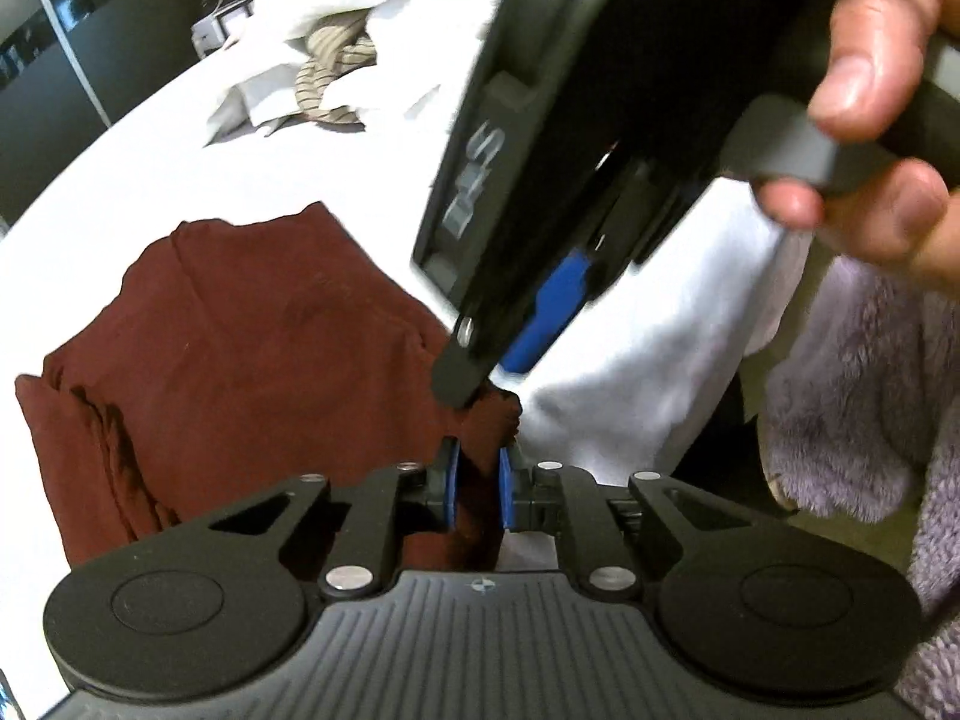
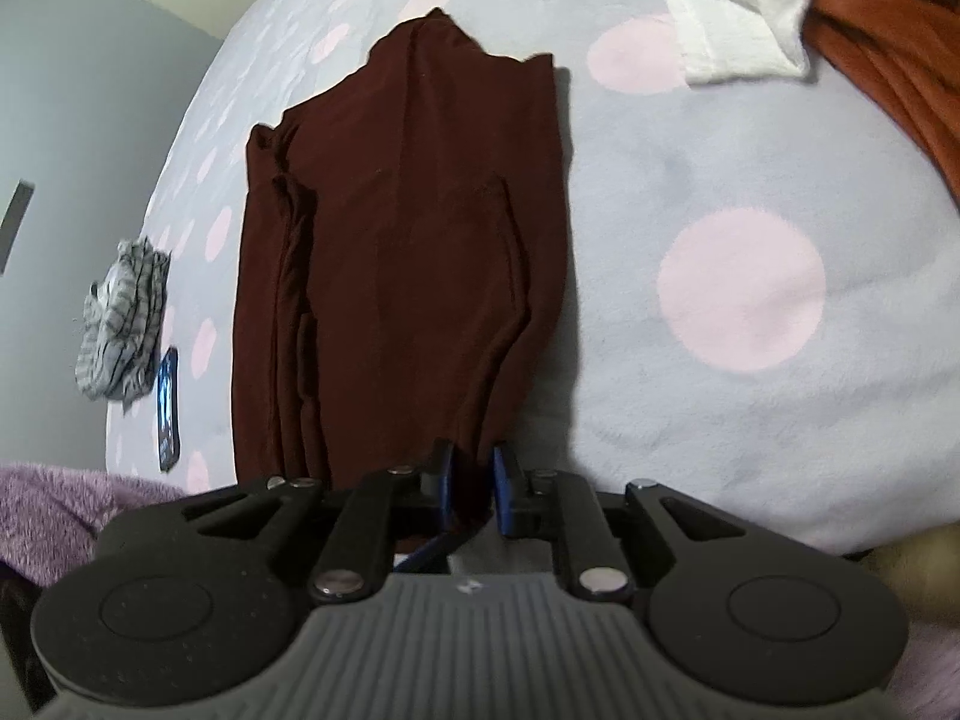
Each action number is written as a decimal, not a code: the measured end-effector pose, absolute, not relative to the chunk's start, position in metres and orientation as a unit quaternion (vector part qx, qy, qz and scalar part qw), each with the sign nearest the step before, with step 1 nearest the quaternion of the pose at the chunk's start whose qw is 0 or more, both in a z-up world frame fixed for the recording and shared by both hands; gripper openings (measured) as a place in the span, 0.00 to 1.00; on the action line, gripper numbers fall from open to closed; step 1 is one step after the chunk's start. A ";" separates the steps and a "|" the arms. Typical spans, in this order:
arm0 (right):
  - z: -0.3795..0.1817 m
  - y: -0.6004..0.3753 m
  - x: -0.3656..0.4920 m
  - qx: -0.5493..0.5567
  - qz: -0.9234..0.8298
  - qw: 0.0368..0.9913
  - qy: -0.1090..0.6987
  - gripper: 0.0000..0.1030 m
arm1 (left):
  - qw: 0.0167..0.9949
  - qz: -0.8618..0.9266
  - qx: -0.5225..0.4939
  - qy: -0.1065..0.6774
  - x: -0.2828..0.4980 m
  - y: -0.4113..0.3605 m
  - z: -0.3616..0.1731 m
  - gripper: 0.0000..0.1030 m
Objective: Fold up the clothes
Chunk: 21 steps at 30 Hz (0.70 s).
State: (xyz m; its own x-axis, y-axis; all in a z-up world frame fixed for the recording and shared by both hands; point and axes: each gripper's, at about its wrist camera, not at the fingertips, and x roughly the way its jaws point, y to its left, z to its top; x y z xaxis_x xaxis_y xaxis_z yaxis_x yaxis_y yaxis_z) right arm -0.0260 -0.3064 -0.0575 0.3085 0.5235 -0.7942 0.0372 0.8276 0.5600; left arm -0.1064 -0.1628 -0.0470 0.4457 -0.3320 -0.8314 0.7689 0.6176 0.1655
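The dark red garment (image 2: 396, 240) lies folded into a long strip on the bed (image 2: 690, 210), which has a pale blue cover with pink dots. Its near end reaches the edge of the bed, where both tools meet it.

The left tool (image 1: 478, 483) has its blue pads pressed on the near corner of the garment, so the cloth is pinched between them. In the left wrist view the right tool (image 1: 480, 387) comes down from the upper right, and its black finger tip touches the same bunched corner, just above the left tool. A hand (image 1: 882, 102) holds the handle of this right tool.

In the right wrist view, the right tool (image 2: 474, 480) stands with its pads a little apart. A fold of the red cloth runs between them, but I cannot tell if the pads press on it.

Further away on the bed lie a white cloth (image 2: 738, 24) and an orange cloth (image 2: 888, 60). Near the left edge are a small striped cloth (image 2: 123, 330) and a phone (image 2: 168, 408) beside it. A purple fluffy fabric (image 1: 870, 390) is close to the tools.
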 end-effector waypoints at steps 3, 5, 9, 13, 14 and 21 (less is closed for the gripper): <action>-0.041 -0.309 -0.014 0.185 0.160 0.790 0.562 0.30 | 0.812 -0.339 0.228 0.417 -0.096 -0.149 -0.042 0.10; -0.030 -0.309 -0.001 0.123 0.161 0.810 0.551 0.30 | 0.818 -0.335 0.199 0.424 -0.091 -0.139 -0.038 0.10; -0.020 -0.302 0.023 -0.026 0.183 0.838 0.514 0.30 | 0.828 -0.325 0.146 0.433 -0.076 -0.119 -0.030 0.10; -0.021 -0.286 0.039 -0.238 0.218 0.843 0.430 0.31 | 0.834 -0.314 0.111 0.440 -0.069 -0.102 -0.028 0.10; -0.026 -0.280 0.042 -0.297 0.229 0.832 0.408 0.31 | 0.835 -0.311 0.105 0.442 -0.069 -0.098 -0.027 0.10; -0.073 -0.260 0.049 -0.595 0.319 0.690 0.262 0.39 | 0.842 -0.286 0.057 0.454 -0.054 -0.073 -0.028 0.10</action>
